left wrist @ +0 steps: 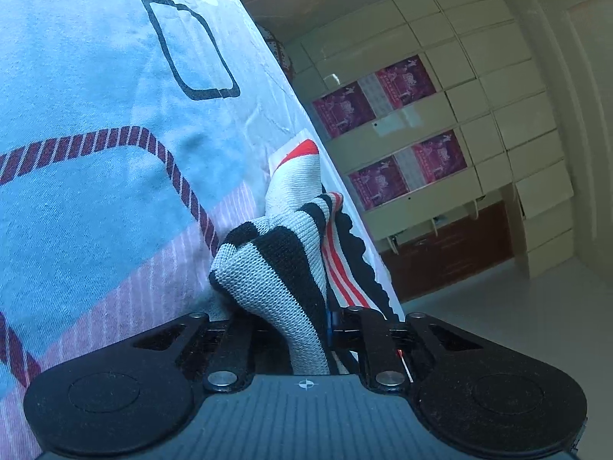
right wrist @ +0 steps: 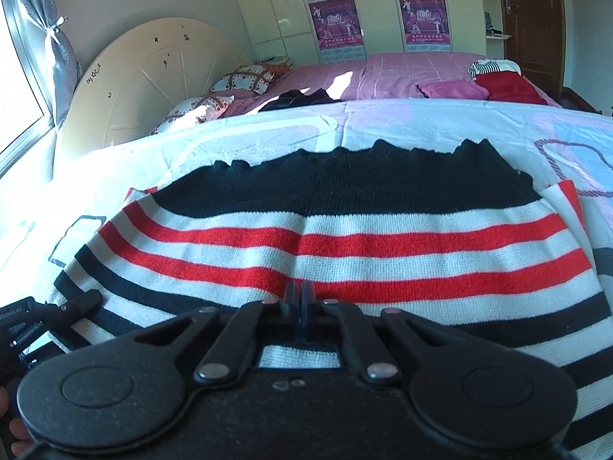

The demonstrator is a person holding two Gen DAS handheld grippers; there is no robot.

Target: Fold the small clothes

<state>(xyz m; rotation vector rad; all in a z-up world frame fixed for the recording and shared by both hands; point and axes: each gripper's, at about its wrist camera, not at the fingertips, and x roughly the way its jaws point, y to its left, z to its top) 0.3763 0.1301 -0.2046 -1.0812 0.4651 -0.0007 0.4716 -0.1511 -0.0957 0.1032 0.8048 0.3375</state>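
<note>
While the striped knit garment is spread on the bed for folding, each tool is clamped on it: left tool lifting bunched cloth at the bed's edge, right tool pinching the near hem.

A bed with a pale blue-and-pink printed sheet is carrying the load. A black, white and red striped knit garment is lying spread across it.

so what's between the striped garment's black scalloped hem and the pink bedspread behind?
Right wrist view: a stretch of white patterned sheet separates striped garment from pink bedspread.
</note>
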